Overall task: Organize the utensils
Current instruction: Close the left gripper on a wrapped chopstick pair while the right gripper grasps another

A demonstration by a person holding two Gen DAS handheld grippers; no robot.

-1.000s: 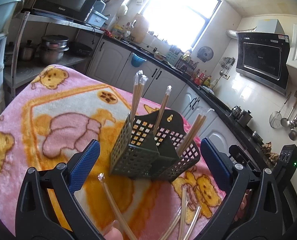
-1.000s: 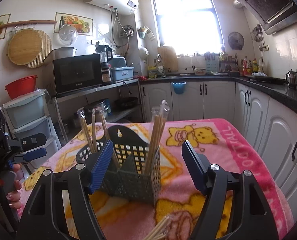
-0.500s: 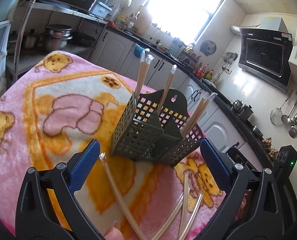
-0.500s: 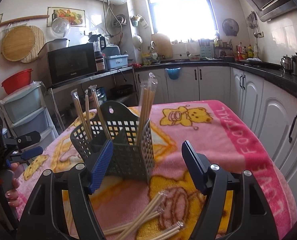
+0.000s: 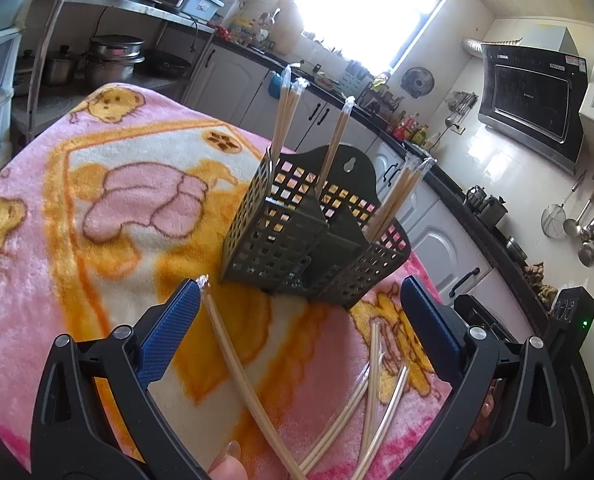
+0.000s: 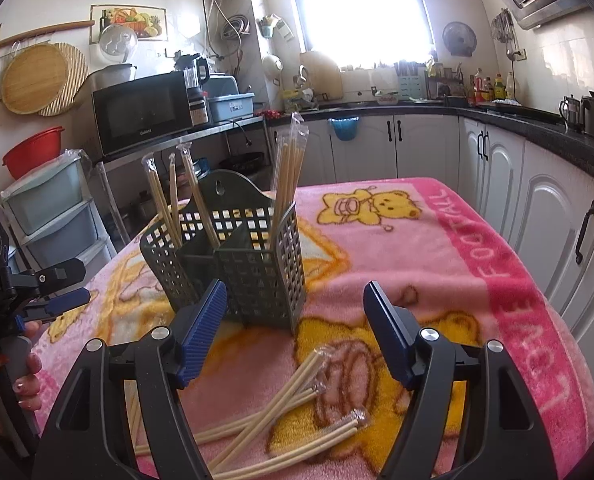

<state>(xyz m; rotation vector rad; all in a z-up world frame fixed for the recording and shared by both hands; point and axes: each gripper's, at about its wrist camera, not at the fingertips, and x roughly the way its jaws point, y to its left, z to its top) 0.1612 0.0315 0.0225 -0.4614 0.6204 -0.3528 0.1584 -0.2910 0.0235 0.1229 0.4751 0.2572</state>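
Note:
A dark green perforated utensil holder [image 5: 313, 240] stands on the pink bear blanket [image 5: 77, 216]; it also shows in the right wrist view [image 6: 233, 256]. Several plastic-wrapped chopstick pairs stand upright in its compartments [image 6: 287, 176]. More wrapped chopsticks lie loose on the blanket in front of it [image 6: 281, 412], also in the left wrist view [image 5: 373, 392]. My left gripper [image 5: 297, 340] is open; one wrapped pair [image 5: 237, 364] lies between its fingers, untouched by them. My right gripper [image 6: 293, 332] is open and empty above the loose pile.
The blanket-covered table [image 6: 497, 280] drops off at the right toward white cabinets [image 6: 557, 208]. A metal rack with a microwave [image 6: 141, 116] and plastic drawers [image 6: 53, 208] stands to the left. The left gripper shows at the left edge of the right wrist view [image 6: 37, 292].
Both grippers have drawn back from the holder and tilted down, so the loose chopsticks on the blanket have come into view. Both stay open.

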